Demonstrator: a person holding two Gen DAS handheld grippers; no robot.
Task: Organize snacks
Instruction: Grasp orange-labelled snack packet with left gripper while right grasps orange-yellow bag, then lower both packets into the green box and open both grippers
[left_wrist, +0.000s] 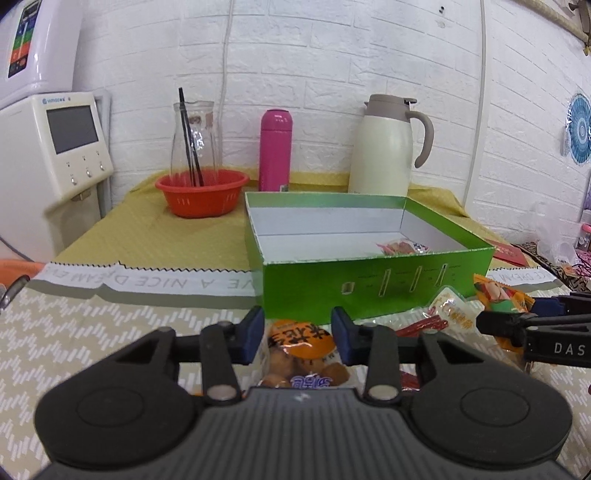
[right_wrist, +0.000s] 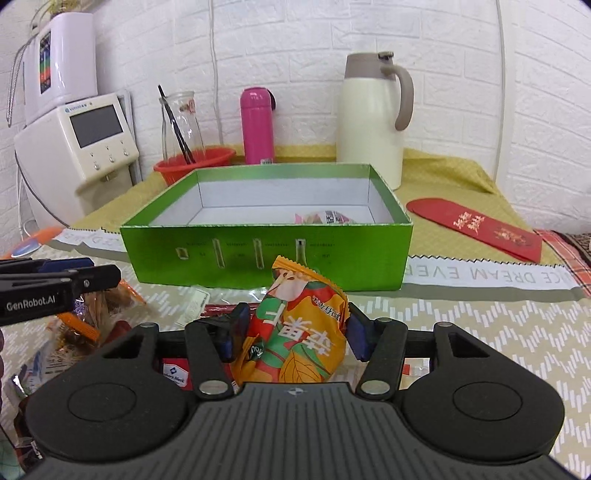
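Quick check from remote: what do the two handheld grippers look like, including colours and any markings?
Both are matte black plastic. The left gripper and right gripper have ribbed bodies, round side discs, silver pivot pins and blue-padded fingers. White side lettering reads "GenRobot.AI" on the left, "DAS" (cut off) on the right. No cables or sleeves visible.

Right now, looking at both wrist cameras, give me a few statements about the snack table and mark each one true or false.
1. The green box has its lid on. False: it is open on top.
2. A snack packet already lies inside the box. True.
3. The pink bottle lies on its side. False: it stands upright by the wall.
4. The right gripper has an orange and green snack bag between its fingers. True.
5. The glass carafe stands in the red basket. True.
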